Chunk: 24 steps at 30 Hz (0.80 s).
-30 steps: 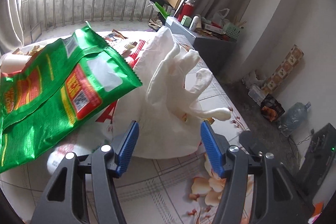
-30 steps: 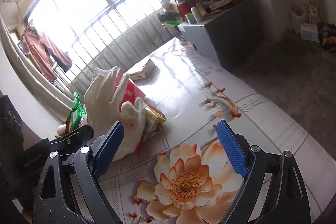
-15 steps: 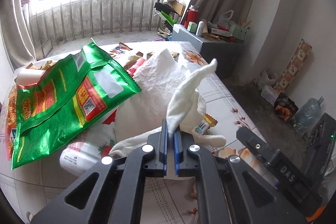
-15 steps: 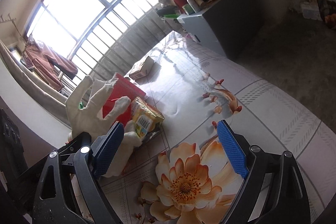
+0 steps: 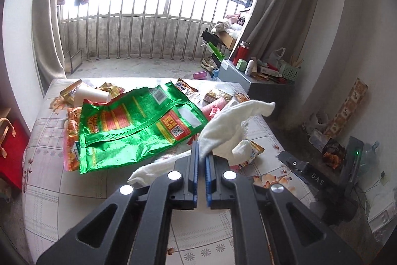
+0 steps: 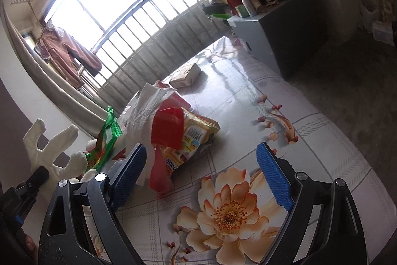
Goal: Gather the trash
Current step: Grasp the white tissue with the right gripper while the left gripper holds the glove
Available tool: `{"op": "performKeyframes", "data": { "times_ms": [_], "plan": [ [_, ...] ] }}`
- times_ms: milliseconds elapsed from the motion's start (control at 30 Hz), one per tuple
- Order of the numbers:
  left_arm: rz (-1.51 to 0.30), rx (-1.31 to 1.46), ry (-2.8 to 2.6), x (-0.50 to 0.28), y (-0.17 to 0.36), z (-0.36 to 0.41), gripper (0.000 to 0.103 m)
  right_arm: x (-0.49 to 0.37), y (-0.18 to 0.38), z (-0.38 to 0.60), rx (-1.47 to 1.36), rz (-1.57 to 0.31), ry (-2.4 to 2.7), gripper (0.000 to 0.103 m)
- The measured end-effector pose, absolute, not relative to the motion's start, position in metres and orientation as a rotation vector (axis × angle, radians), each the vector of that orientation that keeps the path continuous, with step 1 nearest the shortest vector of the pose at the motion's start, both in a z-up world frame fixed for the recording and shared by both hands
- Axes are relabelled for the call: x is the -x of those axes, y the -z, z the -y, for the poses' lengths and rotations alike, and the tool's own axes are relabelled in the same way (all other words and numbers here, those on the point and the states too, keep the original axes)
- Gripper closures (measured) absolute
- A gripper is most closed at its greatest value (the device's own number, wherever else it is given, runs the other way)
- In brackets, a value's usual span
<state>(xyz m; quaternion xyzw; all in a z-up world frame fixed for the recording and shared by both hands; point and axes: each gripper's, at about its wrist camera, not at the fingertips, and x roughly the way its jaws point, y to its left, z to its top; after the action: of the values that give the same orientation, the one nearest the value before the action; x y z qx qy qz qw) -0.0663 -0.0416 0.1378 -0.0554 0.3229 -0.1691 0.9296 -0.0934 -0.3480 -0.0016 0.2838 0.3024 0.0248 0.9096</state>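
My left gripper is shut on a white knitted glove, lifted clear of the table; the glove's fingers stick up at the left edge of the right wrist view. Under it a big green snack bag lies over other wrappers. My right gripper stands open, low over the flowered tablecloth, with nothing between its pads. Just beyond its left pad lie a yellow snack packet, a red wrapper and crumpled white paper.
A white paper cup and several small wrappers lie at the table's far end, a brown packet too. A grey cabinet loaded with bottles stands beyond the table. A red bag sits on the floor at left.
The left gripper closed on the white glove and lifted it up and back from the table, so more of the table shows. The right gripper stayed open and barely moved.
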Motion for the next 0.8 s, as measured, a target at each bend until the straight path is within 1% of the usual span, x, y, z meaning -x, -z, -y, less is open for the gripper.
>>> {"op": "performKeyframes", "data": {
  "times_ms": [267, 367, 600, 700, 733, 800],
  "plan": [
    [-0.681, 0.193, 0.307, 0.074, -0.128, -0.001, 0.099, 0.072, -0.024, 0.336, -0.47, -0.64, -0.105, 0.017],
    [-0.683, 0.199, 0.287, 0.075, -0.126, -0.01, 0.099, 0.051, -0.03, 0.33, -0.435, -0.655, -0.129, 0.015],
    [-0.682, 0.203, 0.254, 0.078, -0.122, -0.021, 0.099, -0.007, -0.024, 0.303, -0.363, -0.741, -0.177, 0.015],
    [-0.685, 0.207, 0.248, 0.077, -0.119, -0.022, 0.099, -0.012, -0.024, 0.286, -0.278, -0.727, -0.128, 0.015],
    [-0.683, 0.206, 0.242, 0.076, -0.119, -0.022, 0.099, -0.012, -0.024, 0.279, -0.231, -0.722, -0.112, 0.017],
    [-0.681, 0.198, 0.232, 0.075, -0.117, -0.021, 0.098, -0.01, -0.021, 0.266, -0.143, -0.726, -0.102, 0.03]
  ]
}}
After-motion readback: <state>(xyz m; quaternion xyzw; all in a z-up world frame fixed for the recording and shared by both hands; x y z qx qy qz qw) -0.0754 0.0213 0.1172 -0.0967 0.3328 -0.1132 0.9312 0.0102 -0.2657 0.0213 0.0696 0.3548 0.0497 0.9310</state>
